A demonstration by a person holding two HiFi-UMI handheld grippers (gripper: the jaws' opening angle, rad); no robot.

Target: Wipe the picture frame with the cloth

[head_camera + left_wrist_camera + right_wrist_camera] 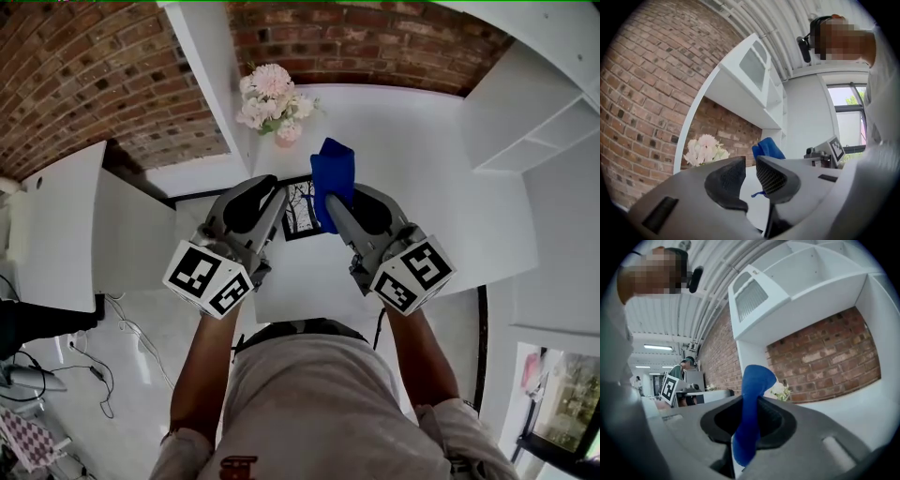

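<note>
**Tongs and task object.** My right tongs are clamped on a blue cloth, which rises in a fold above the pads. My left tongs stand narrowly apart with nothing between them. The picture frame is thin and black around a black-and-white print of bare branches. It sits on the white bench between both tongs, partly covered by them. Pale pink and white flowers stand farther back, near the brick wall. White shelves flank the bench's right side.

cloth: blue, bunched, upright | picture frame: black border, tree print, partly hidden
</note>
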